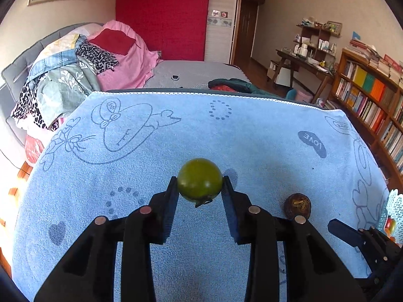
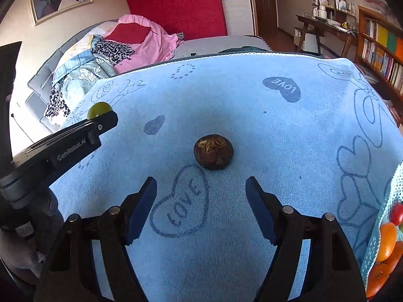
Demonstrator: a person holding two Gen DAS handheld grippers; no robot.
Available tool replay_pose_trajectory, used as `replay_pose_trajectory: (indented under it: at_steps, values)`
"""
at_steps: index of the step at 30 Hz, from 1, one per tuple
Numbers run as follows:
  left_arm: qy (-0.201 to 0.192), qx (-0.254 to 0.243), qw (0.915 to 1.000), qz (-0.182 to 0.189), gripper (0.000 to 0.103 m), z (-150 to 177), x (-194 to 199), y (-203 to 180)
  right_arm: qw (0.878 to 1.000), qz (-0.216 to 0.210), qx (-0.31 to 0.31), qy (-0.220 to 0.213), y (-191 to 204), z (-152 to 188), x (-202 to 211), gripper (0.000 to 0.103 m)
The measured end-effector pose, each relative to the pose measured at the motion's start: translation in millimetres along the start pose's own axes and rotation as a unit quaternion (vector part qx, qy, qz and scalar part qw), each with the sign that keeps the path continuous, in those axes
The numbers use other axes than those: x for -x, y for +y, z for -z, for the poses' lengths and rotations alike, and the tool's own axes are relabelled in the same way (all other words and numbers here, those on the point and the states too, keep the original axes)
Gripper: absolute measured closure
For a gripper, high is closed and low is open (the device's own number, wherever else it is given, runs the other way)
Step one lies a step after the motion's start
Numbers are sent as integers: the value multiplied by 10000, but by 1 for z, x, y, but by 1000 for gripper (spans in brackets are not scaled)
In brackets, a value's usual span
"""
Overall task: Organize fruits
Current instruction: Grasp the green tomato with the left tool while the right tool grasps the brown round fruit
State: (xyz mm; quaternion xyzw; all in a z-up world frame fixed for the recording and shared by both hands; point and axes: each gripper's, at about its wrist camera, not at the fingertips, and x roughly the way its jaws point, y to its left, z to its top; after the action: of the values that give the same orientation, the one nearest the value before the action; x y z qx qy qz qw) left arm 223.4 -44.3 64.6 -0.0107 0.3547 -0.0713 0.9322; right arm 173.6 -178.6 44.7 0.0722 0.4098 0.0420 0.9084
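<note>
My left gripper [image 1: 199, 185] is shut on a green tomato [image 1: 199, 179] and holds it above the blue towel [image 1: 151, 151]. The tomato also shows in the right wrist view [image 2: 98, 109], behind the left gripper's finger [image 2: 100, 125]. A brown round fruit [image 2: 213, 152] lies on the towel just ahead of my right gripper [image 2: 201, 188], which is open and empty. The same fruit shows in the left wrist view [image 1: 297, 205], to the right of the left gripper. My right gripper's finger [image 1: 345, 231] shows at the lower right there.
A light blue mesh basket [image 2: 382, 226] with orange and red fruits [image 2: 386, 239] stands at the towel's right edge; it also shows in the left wrist view [image 1: 394, 209]. A bed with piled clothes [image 1: 83, 70] lies behind, a bookshelf [image 1: 372, 100] to the right.
</note>
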Motion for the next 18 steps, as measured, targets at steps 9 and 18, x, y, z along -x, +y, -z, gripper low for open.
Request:
replay_pose_trajectory:
  at_steps: [9,18]
  values:
    - [10,192,9998,37,68,-3,2,9,9993,346,-15,114,-2,-24,-42,46]
    - [35,231,9996,126,68,-3,2,8,9986,499,-57,140,-5,-21,-45,60]
